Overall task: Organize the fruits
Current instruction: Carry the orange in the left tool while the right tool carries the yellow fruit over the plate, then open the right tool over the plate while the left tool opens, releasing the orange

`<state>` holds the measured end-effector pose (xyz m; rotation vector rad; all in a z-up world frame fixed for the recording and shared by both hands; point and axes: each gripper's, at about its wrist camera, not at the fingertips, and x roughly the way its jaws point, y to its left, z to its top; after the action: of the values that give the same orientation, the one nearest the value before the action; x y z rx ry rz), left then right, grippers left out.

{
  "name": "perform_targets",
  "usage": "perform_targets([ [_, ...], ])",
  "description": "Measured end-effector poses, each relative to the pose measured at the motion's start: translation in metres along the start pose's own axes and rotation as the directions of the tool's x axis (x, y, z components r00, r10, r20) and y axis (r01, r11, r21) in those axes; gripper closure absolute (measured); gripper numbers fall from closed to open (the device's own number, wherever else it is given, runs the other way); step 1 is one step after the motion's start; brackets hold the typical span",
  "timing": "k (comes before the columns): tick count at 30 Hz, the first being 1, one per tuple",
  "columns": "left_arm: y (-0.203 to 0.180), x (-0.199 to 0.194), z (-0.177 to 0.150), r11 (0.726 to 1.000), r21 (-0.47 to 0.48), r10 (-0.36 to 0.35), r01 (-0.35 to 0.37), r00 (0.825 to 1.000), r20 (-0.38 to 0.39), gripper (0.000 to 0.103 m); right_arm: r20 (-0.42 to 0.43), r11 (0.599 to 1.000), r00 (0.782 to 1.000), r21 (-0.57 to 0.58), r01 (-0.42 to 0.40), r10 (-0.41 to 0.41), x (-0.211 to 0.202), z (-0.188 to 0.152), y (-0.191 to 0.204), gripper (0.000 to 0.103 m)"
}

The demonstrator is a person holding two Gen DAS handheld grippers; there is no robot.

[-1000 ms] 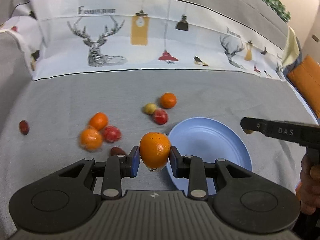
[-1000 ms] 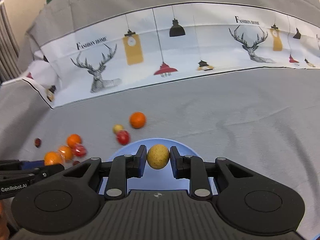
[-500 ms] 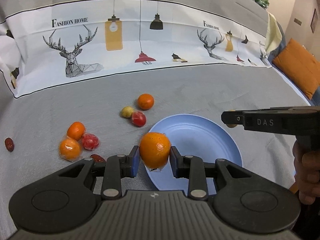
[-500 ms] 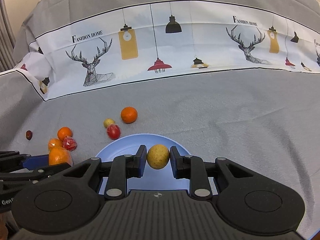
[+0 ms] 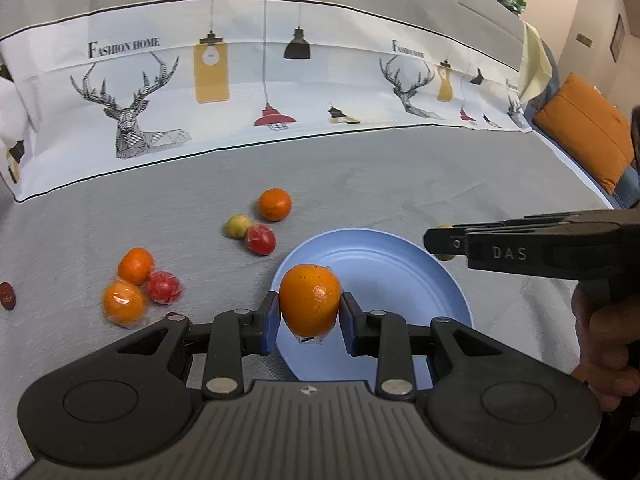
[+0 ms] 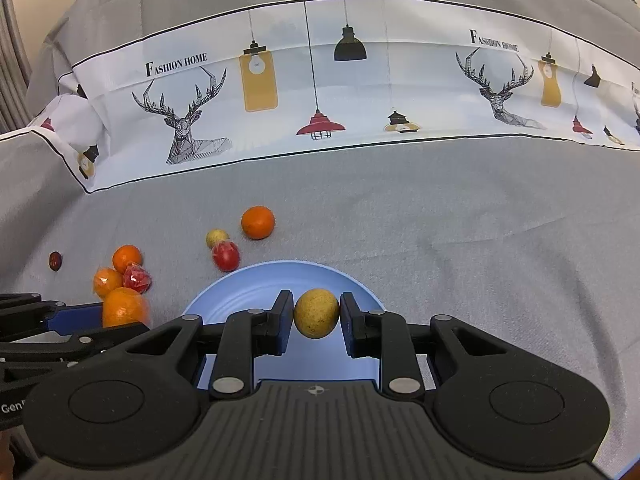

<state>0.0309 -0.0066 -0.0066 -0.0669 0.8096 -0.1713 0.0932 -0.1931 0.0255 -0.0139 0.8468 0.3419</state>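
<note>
My left gripper (image 5: 309, 318) is clamped on a wrapped orange (image 5: 310, 299), held over the near-left rim of the blue plate (image 5: 400, 272). My right gripper (image 6: 316, 322) grips a yellow fruit (image 6: 316, 313) above the plate. Loose fruits (image 5: 140, 284) lie on the grey cloth (image 5: 400, 176), left of the plate.

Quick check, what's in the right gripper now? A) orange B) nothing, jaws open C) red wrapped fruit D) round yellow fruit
D: the right gripper is closed on a round yellow fruit above the blue plate, while the orange is in the left gripper.
</note>
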Motion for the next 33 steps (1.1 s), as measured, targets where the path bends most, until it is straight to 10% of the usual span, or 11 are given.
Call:
perform_targets([
  [33, -0.022, 0.008, -0.007, 0.994, 0.098, -0.039, 0.041, 0.999, -0.027, 0.067, -0.06, 0.999, 0.998, -0.032, 0.002, -0.004, 0.009, -0.005, 0.004, 0.076],
])
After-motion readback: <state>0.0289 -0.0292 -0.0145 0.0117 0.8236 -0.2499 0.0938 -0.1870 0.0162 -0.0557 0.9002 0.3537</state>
